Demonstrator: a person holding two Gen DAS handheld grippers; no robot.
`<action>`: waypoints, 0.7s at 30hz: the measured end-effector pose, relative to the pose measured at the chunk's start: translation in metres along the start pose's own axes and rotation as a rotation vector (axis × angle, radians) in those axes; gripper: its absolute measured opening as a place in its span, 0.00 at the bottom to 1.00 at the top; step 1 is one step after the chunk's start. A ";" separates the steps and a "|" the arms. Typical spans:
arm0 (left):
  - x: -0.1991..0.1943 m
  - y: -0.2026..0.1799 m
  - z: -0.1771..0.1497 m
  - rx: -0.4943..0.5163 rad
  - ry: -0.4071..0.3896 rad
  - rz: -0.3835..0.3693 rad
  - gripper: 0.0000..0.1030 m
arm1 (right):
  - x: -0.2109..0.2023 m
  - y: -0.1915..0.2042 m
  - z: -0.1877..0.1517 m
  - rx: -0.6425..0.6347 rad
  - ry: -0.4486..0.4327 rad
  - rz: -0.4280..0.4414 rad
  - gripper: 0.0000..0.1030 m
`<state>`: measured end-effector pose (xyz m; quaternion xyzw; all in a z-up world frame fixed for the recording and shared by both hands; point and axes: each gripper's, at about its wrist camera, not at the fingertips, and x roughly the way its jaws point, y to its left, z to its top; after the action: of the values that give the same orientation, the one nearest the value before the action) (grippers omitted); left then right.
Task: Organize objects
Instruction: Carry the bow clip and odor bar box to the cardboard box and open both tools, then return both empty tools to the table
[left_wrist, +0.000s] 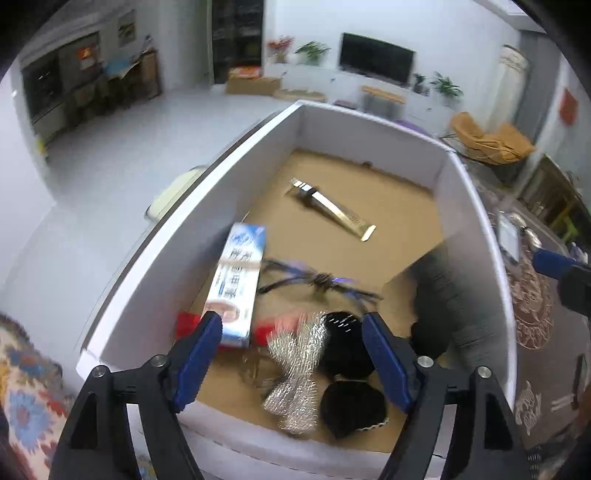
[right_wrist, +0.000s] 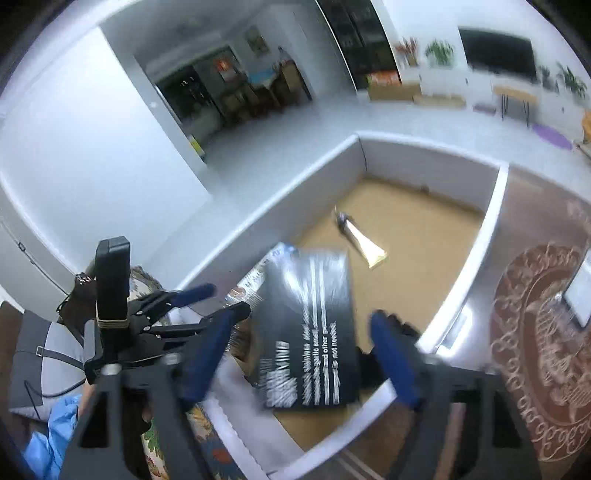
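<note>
A white box (left_wrist: 236, 173) with a cardboard floor holds a gold tube (left_wrist: 332, 208), a blue-and-white toothpaste carton (left_wrist: 240, 284), a black hair tie (left_wrist: 317, 282), a silver mesh scrubber (left_wrist: 295, 369) and black round pieces (left_wrist: 351, 406). My left gripper (left_wrist: 291, 321) hovers open over the box's near end. The carton's end lies by its left finger, not pinched. In the right wrist view a black carton with white lettering (right_wrist: 310, 332) is blurred between the fingers of my open right gripper (right_wrist: 303, 321), with a gap on each side.
The box sits on a table with a brown patterned cloth (right_wrist: 535, 350). A right gripper finger (left_wrist: 554, 262) shows past the box's right wall. My left gripper (right_wrist: 218, 299) is at the box's near left corner. A patterned cushion (left_wrist: 26, 387) lies left. Open floor lies beyond.
</note>
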<state>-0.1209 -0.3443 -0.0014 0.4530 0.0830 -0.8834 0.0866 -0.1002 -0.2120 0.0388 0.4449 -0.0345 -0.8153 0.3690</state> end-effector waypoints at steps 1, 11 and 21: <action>-0.001 0.001 -0.004 -0.010 -0.006 -0.017 0.75 | -0.005 -0.004 -0.005 0.007 -0.016 0.001 0.80; -0.061 -0.098 -0.040 0.129 -0.176 -0.216 0.82 | -0.070 -0.169 -0.143 0.018 -0.030 -0.539 0.98; -0.071 -0.282 -0.095 0.413 -0.080 -0.539 1.00 | -0.158 -0.278 -0.219 0.179 -0.017 -0.770 0.98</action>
<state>-0.0696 -0.0438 0.0214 0.3876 0.0158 -0.8898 -0.2403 -0.0416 0.1492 -0.0893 0.4491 0.0610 -0.8914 -0.0045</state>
